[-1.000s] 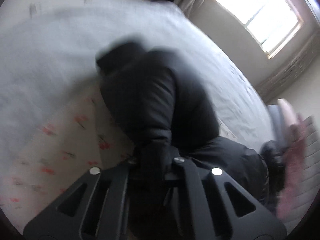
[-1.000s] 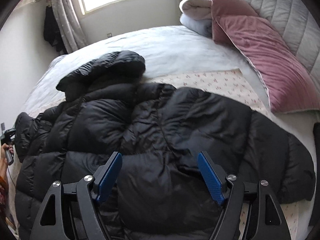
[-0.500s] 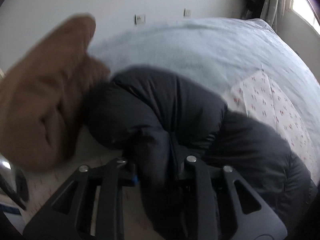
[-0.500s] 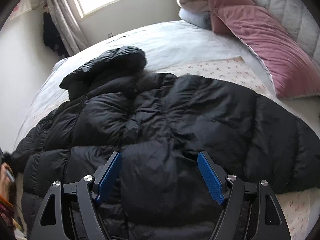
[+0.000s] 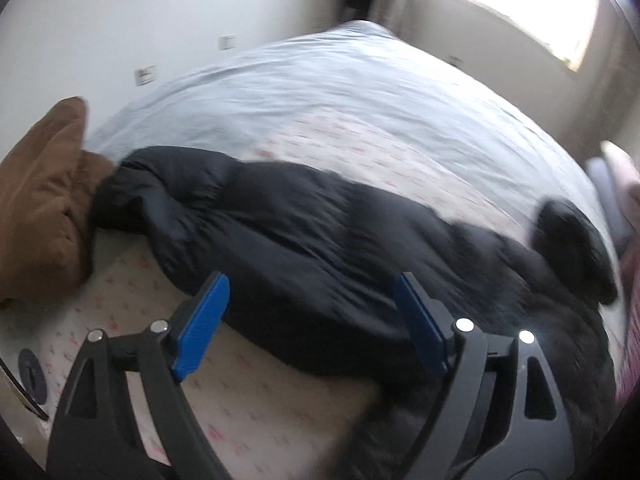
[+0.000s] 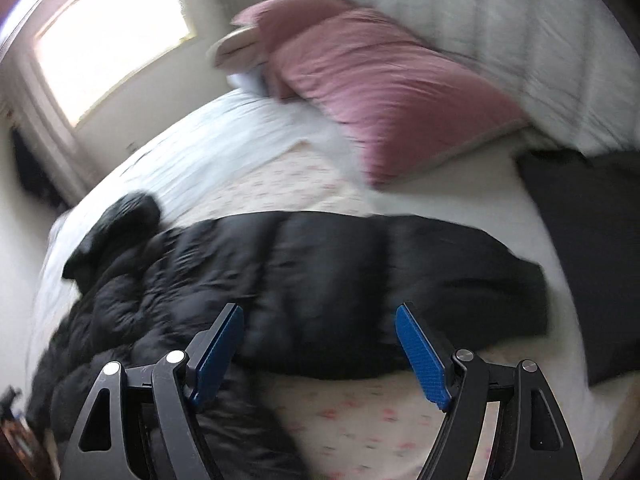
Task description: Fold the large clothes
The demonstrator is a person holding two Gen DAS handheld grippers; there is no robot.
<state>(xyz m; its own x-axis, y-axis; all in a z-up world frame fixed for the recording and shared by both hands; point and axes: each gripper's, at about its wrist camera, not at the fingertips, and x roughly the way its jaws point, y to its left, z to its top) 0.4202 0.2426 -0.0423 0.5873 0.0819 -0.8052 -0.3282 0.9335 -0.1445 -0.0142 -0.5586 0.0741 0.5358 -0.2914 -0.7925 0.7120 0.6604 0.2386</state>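
Observation:
A black puffer jacket [image 5: 320, 248] lies spread on the bed, one sleeve stretched to the left and its hood [image 5: 572, 244] at the right. My left gripper [image 5: 312, 308] is open and empty just above the sleeve. In the right wrist view the jacket [image 6: 320, 272] lies across the bed with its other sleeve stretched right and the hood [image 6: 128, 216] at the left. My right gripper [image 6: 320, 332] is open and empty above the sleeve's near edge.
A floral sheet [image 5: 280, 392] and a pale blue cover [image 5: 340, 88] cover the bed. A brown garment [image 5: 44, 204] lies at the left. A pink pillow [image 6: 384, 92], a grey headboard [image 6: 500, 20] and a dark cushion [image 6: 592, 248] are on the right.
My left gripper has let go of the jacket sleeve and opened; the sleeve now lies stretched flat. My right gripper has swung right, still open. Both views are motion-blurred.

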